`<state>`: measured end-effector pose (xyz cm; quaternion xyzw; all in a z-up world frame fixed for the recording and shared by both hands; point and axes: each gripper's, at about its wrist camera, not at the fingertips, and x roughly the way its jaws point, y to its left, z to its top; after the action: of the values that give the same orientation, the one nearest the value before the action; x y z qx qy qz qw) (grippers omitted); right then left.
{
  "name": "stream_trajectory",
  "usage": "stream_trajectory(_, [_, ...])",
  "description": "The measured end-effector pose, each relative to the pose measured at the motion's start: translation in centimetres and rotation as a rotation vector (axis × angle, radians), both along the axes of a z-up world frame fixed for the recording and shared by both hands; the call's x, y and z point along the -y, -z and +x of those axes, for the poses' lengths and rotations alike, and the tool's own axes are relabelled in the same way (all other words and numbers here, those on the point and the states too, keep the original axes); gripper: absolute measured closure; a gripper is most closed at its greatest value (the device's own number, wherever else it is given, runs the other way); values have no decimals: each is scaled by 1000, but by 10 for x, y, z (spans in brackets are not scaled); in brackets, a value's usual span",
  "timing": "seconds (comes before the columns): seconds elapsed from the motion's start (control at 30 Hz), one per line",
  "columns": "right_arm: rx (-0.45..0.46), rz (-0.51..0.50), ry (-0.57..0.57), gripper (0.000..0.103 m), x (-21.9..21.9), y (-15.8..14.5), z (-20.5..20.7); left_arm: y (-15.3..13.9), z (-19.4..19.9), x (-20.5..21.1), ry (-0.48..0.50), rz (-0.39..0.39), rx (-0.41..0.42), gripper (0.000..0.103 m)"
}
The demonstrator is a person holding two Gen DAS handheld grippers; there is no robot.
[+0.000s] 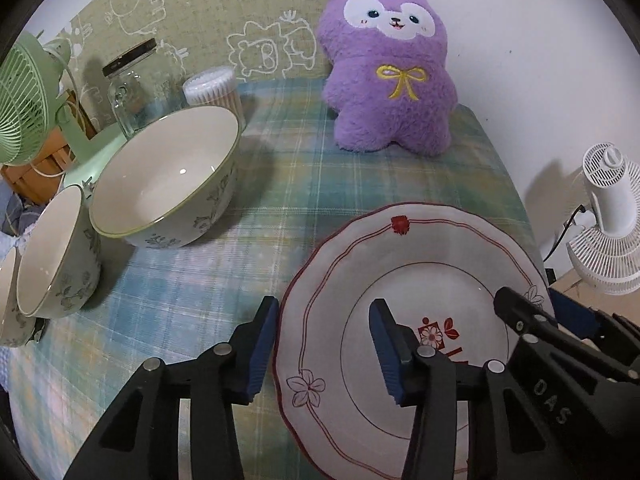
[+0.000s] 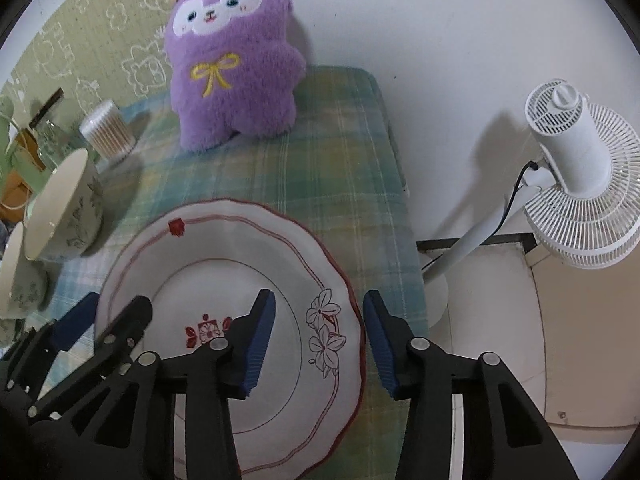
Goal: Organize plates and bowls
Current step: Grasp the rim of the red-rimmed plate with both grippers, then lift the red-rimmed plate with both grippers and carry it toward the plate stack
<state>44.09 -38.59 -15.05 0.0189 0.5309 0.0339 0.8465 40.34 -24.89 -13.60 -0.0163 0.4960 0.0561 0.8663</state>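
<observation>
A white plate (image 1: 400, 264) with a red scalloped rim and flower prints lies on the plaid tablecloth (image 1: 312, 184). My left gripper (image 1: 324, 350) straddles the plate's left rim, one pad outside it and one over the well, with gaps on both sides; it is open. My right gripper (image 2: 320, 340) straddles the right rim of the plate (image 2: 224, 248) the same way, also open. Each gripper shows in the other's view: right gripper (image 1: 540, 304), left gripper (image 2: 108, 308). Left of the plate stand a large floral bowl (image 1: 168, 176), a smaller bowl (image 1: 56, 256) and a third bowl (image 1: 8, 300), cut off by the frame.
A purple plush toy (image 1: 392, 80) sits at the back of the table. A cotton-swab tub (image 1: 212, 88), a glass jar (image 1: 128, 96) and a green fan (image 1: 20, 104) stand back left. A white fan (image 2: 576, 176) stands on the floor past the table's right edge (image 2: 400, 184).
</observation>
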Motion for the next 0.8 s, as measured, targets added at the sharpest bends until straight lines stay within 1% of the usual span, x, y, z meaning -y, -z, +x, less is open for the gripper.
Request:
stream_trajectory(0.07, [-7,-8,7,59,0,4,0,2,1,0,3,-2,-1,55])
stream_trajectory(0.23, [-12,-41,2,59,-4,5,1,7,3,4,14,39,-17,56])
stream_trajectory(0.33, [-13,-43,7,59,-4,5,1,5,4,-1,-17,3,-24,56])
stream_trajectory(0.47, [-30,-29,33,59,-1,2,-3,3,2,0,5,20,-12,56])
stream_trajectory(0.63, [-12,-29,48,59,2,-10,-14,-5,-7,2,15,19,9,56])
stream_trajectory(0.8, [8,-31,61,59,3,-28,-29,-21,-17,5,34,22,28,56])
